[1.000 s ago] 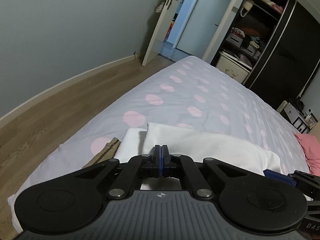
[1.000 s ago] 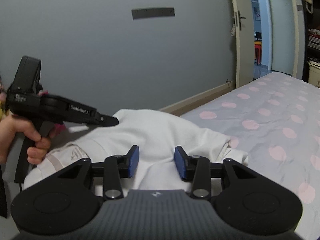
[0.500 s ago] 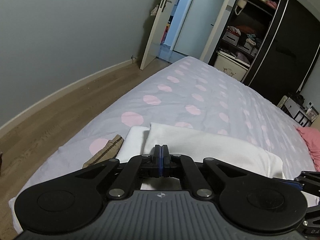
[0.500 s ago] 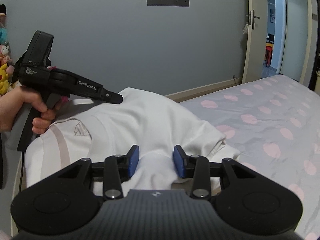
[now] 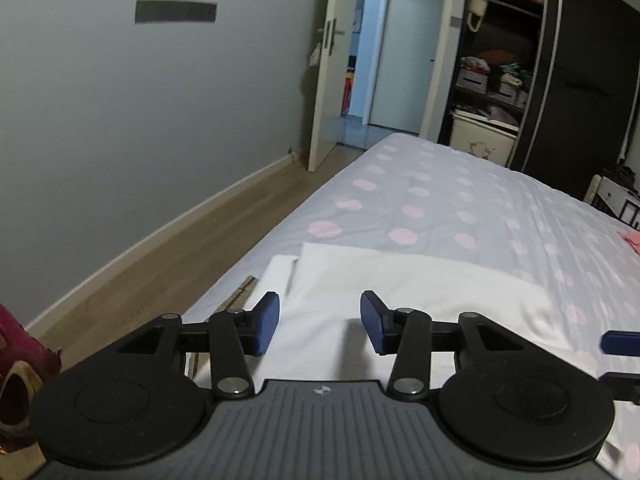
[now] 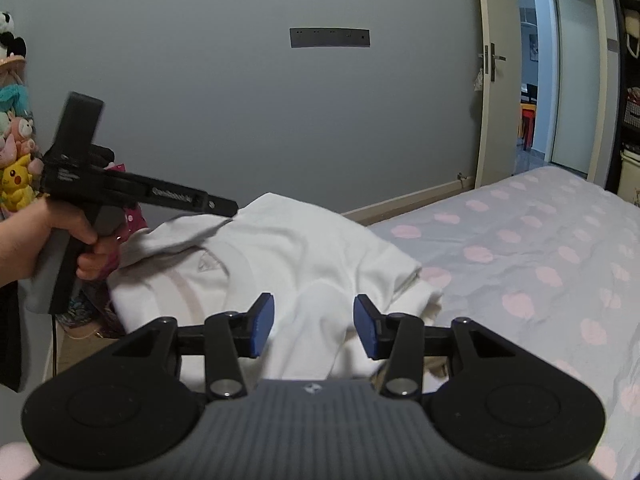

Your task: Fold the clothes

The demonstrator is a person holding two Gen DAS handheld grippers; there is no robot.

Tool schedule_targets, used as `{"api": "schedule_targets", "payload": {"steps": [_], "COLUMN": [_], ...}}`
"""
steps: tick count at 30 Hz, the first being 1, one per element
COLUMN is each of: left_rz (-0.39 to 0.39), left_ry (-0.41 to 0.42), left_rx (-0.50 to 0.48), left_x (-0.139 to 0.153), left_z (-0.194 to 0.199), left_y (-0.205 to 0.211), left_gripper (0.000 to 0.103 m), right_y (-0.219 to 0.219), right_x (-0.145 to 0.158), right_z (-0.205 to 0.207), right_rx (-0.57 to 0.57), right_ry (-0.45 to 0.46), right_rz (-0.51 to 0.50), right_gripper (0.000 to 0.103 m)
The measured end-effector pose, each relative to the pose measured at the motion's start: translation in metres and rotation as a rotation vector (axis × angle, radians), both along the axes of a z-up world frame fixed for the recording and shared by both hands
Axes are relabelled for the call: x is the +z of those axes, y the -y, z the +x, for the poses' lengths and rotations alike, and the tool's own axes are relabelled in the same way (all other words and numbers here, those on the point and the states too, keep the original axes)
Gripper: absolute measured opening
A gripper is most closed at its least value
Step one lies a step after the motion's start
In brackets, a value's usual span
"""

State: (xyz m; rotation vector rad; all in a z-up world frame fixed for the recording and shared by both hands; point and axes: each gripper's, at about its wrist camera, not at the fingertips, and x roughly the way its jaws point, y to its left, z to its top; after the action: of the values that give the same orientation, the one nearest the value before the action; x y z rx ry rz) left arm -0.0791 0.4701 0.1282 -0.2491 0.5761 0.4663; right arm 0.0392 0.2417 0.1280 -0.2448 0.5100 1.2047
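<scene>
The white cotton garment [image 5: 400, 292] lies on the near corner of the bed with the grey, pink-dotted sheet [image 5: 460, 200]. In the left wrist view, the left gripper [image 5: 320, 322] has its blue-padded fingers spread above the folded white fabric, gripping nothing, and a brown striped cloth [image 5: 240, 294] shows at the mattress edge. The right wrist view alone shows the garment's collar and beige stripe [image 6: 188, 292], the hand [image 6: 60, 236] holding the left gripper's black handle, and plush toys [image 6: 16, 160] against the grey wall. The right gripper [image 6: 314, 326] is also spread, empty, with a raised ridge of white fabric between its fingers.
</scene>
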Motion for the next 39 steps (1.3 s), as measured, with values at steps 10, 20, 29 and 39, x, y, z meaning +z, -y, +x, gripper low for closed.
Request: {"api": "schedule_targets", "payload": {"steps": [10,20,29,39], "left_rz": [0.048,0.082,0.094,0.109], "left_ry": [0.005,0.042,0.056,0.034], "left_rx": [-0.096,-0.246,-0.333,-0.440], "left_x": [0.035,0.042,0.020,-0.028], "left_z": [-0.021,-0.020,0.000,0.010], "left_y": [0.090,0.219,0.327,0.420], "left_gripper": [0.053,0.065,0.073,0.073], "right_y": [0.067,0.179,0.296,0.390], "right_x": [0.009,0.024,0.018,-0.023], "right_z": [-0.026,-0.048,-0.065,-0.094], "right_rx": [-0.049,-0.162,-0.343,-0.585], "right_ry": [-0.002,0.031,0.063,0.078], "right_rz": [-0.007,-0.005,-0.031,-0.030], "right_gripper": [0.063,0.076,0.087,0.095]}}
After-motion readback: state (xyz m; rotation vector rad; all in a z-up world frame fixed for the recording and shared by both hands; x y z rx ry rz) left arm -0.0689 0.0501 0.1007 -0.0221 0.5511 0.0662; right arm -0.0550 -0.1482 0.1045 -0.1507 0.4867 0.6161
